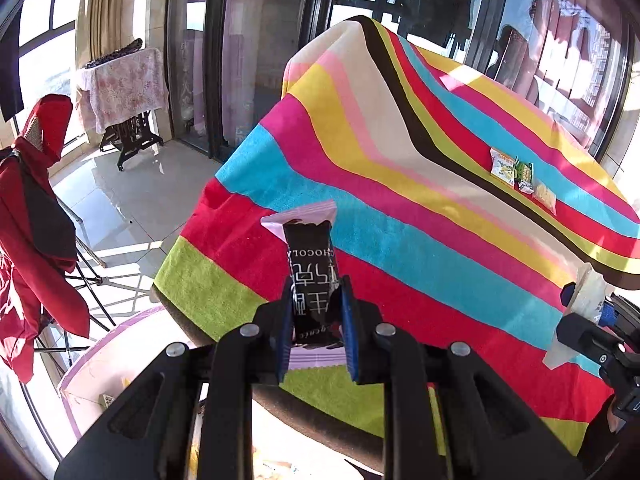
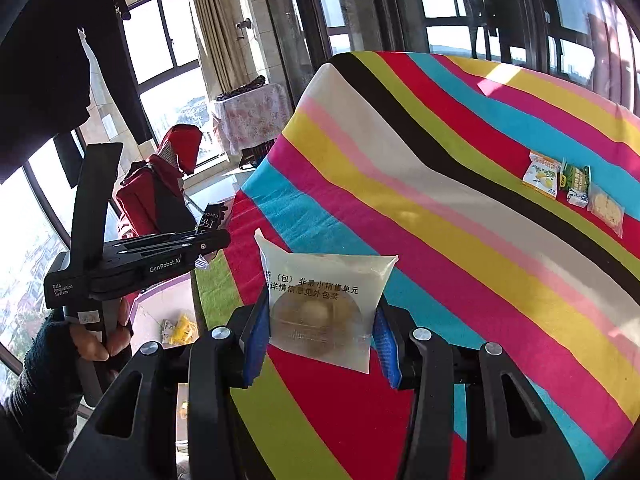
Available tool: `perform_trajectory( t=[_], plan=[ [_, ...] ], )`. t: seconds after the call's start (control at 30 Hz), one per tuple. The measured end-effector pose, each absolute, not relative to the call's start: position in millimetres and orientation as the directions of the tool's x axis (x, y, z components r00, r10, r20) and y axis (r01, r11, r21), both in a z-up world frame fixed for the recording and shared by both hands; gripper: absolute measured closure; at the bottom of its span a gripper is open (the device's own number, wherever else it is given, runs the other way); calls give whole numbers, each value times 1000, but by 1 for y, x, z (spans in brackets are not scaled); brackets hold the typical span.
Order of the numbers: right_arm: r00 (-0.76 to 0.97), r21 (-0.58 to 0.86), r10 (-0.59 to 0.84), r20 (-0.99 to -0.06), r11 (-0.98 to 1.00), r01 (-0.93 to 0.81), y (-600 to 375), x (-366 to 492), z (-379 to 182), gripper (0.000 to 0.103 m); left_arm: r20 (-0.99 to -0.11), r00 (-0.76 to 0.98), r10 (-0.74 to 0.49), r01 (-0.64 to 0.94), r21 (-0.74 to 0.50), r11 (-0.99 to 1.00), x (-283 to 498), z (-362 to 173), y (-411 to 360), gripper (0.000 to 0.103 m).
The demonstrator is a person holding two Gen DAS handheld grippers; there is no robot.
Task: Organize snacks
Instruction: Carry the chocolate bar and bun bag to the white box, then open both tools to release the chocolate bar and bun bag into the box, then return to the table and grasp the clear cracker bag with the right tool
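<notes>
My left gripper (image 1: 316,312) is shut on a black chocolate bar packet (image 1: 310,264) and holds it above the near-left corner of the striped table (image 1: 400,208). My right gripper (image 2: 320,328) is shut on a clear packet with a round pastry (image 2: 320,300), held above the table's near edge. The right gripper and its packet show at the right edge of the left wrist view (image 1: 584,312). The left gripper with the chocolate bar shows in the right wrist view (image 2: 208,236). Three snack packets lie in a row on the far right of the table (image 1: 520,176), (image 2: 572,184).
A pink-rimmed box (image 1: 92,376) with a few snacks stands below the table's left corner; it also shows in the right wrist view (image 2: 160,320). A rack with a red jacket (image 1: 36,216) stands to the left. Windows surround the room.
</notes>
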State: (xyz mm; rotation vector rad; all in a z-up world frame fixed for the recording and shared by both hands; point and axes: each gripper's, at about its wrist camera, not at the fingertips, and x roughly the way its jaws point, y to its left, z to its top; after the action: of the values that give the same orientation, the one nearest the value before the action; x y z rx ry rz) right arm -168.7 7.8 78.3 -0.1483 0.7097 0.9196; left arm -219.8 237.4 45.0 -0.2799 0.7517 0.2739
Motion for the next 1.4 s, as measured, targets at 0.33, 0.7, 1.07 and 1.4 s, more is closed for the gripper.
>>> perform_trajectory(
  t=[0.33,0.7,1.07,1.4],
  plan=[
    [210,133,731,-649,381,-915,79,-227,70,57,-726,657,204,-477,-192,857,-310,33,282,82],
    [58,125,714,-697,202,-971,118,-273,54,57,-799,540,266,-619,-162,768,-348,-4,315,82],
    [48,125,789,-612,157,-980,85,-266,83,20,-678,279,680,-785,247,568,-341,27,323,2],
    [424,379,778,-465,607,-698,-64,-134,97,17,-757,413,507,-546,240,803,-212,53,252,2]
  ],
)
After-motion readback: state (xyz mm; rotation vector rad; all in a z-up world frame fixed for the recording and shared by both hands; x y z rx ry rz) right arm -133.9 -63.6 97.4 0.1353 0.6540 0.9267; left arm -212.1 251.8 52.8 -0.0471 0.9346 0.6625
